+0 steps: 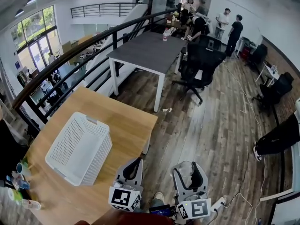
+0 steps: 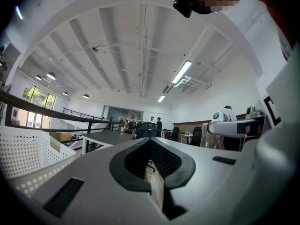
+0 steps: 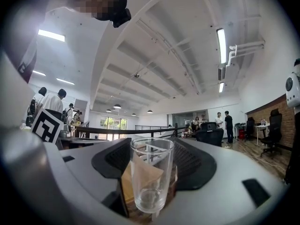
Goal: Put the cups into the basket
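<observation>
Clear glass cup [image 3: 151,175] stands upright between the jaws of the right gripper [image 3: 151,156], clamped by its wall, just off the worktop's [image 1: 124,121] near right edge. It looks thin, rigid, slick and breakable, so a modest squeeze low on the wall, no knocks. Left gripper [image 2: 151,161] is drawn almost together on nothing. White perforated basket [image 1: 101,158] sits toward the worktop's left edge.

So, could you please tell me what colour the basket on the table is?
The basket is white with perforated walls, clearest in the head view.
</observation>
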{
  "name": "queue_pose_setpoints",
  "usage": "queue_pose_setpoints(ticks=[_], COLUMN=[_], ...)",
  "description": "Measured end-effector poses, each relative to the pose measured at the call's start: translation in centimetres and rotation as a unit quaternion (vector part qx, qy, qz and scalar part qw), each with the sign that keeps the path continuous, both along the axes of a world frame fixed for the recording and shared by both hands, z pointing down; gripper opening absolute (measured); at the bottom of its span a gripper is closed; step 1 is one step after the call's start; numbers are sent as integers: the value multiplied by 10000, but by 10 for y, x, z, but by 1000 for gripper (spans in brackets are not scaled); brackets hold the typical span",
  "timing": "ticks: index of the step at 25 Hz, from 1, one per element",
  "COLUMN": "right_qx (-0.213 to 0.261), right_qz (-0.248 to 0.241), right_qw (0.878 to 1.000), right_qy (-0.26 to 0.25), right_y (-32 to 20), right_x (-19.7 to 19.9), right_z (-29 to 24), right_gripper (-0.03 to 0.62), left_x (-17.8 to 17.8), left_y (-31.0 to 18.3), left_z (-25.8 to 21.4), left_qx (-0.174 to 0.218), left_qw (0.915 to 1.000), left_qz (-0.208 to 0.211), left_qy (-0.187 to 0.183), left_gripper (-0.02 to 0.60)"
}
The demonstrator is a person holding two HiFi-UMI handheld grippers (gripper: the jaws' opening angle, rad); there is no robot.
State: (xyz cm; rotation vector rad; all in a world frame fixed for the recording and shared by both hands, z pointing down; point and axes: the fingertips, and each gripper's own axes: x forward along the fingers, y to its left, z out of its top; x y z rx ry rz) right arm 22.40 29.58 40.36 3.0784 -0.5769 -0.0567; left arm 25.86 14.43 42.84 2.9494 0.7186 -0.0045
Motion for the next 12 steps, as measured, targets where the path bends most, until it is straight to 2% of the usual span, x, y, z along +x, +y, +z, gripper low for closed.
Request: queue_pose_setpoints(ticks=[12], right_qx=[60], right_qz=[-212], right_qw=[9998], right_qy=[23], right_y=[46], right_x=[58], right_z=[-4], right_gripper=[276], left_x=[54], left_y=[42], left_z=[-9], left_qx=[101], left_qw=[9997], left_qz=[-211], left_qy=[59], left_gripper=[6])
